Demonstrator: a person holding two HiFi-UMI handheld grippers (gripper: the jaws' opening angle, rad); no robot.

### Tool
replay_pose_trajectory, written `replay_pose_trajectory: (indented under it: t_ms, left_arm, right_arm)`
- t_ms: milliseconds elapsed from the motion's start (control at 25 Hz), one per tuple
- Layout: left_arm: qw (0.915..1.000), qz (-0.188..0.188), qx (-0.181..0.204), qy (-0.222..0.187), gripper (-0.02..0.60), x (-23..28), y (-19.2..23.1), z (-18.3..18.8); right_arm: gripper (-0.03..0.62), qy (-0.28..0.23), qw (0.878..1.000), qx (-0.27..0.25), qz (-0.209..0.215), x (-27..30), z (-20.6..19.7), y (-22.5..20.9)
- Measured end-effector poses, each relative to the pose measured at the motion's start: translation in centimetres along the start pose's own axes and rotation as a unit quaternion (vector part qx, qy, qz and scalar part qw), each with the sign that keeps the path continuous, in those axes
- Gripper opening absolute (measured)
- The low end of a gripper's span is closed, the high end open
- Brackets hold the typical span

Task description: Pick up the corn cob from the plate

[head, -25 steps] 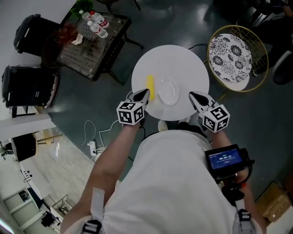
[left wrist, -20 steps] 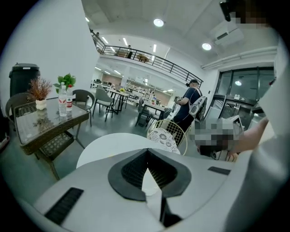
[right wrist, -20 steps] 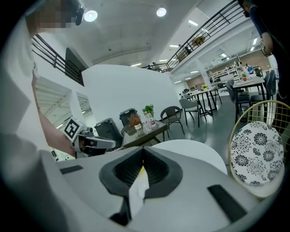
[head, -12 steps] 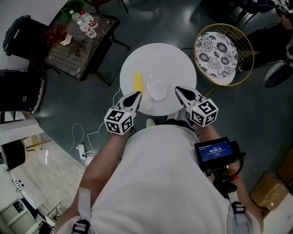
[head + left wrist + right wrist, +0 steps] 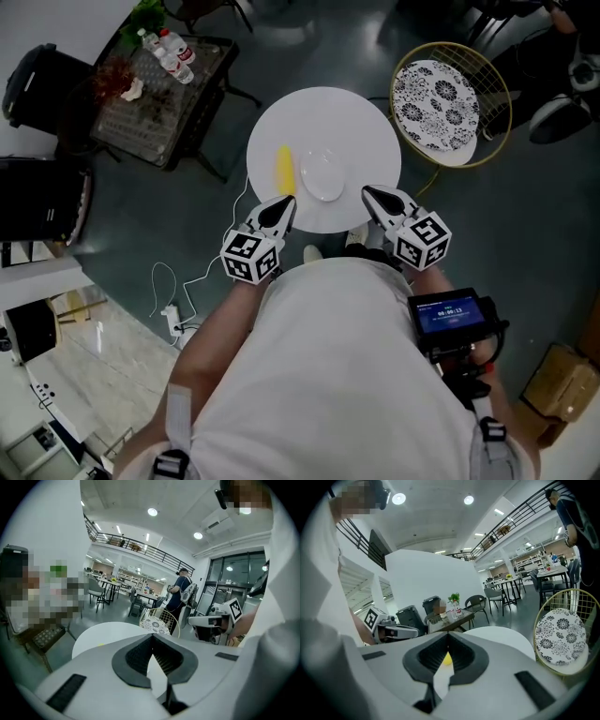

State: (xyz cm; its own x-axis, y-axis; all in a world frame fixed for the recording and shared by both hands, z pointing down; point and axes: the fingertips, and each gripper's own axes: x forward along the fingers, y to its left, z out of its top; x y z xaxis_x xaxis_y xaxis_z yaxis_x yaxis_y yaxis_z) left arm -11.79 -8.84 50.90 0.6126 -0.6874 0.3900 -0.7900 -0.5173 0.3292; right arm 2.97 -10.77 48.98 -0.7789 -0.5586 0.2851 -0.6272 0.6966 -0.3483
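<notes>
Corn cob [image 5: 284,170] is lying on the bare worktop [image 5: 361,127], left of centre, just beside the left rim of the plate [image 5: 323,180]. I cannot tell whether it is touching the rim. It is not resting on the plate, which is showing nothing on it.

Looks: yellow, short, straight, no husk showing. The kernels are too small to make out. Its long axis is running from the worktop's near edge toward the far edge.

Left claw [image 5: 287,202] is hovering over the near edge with its pads pressed together and gripping nothing. The near end of the corn cob is lying just beyond its tips in the head view.

Right claw [image 5: 369,193] is hovering over the near edge too, on the far side of the plate. Its jaws are likewise closed and empty. In the right gripper view the corn cob [image 5: 447,658] is showing only as a yellow spot behind the pads, well clear of them.

Judgement: the left claw is the nearer one, and the plate is sitting between the right claw and the corn cob. The corn cob is lying end-on to the left claw, so any grasp would need the jaws spread and straddling its width. Being round, it is likely to roll toward the plate or the left edge if nudged.

Stage: this layout fits a corn cob lifted off the plate and set down as well as one waiting beside it. I am leaving that open.
</notes>
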Motion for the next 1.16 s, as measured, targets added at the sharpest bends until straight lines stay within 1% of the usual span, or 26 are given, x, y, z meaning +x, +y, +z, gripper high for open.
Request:
replay_pose_trajectory:
  t_ms: [280,560,1160]
  left_arm:
    - [1.0000,-0.005,0.000,0.009,0.009,-0.8,-0.2,-1.3]
    - [0.9999,-0.002,0.001,0.015,0.008,-0.3,0.1,-1.3]
    - [0.9995,0.002,-0.001,0.031,0.008,0.9,0.1,-1.9]
  right_arm:
    - [0.006,-0.001,1.000,-0.008,-0.006,-0.9,-0.9,1.2]
    - [0.006,-0.004,1.000,-0.007,-0.003,-0.4,-0.2,0.7]
    - [0.006,0.001,1.000,0.001,0.001,-0.4,-0.6,-0.2]
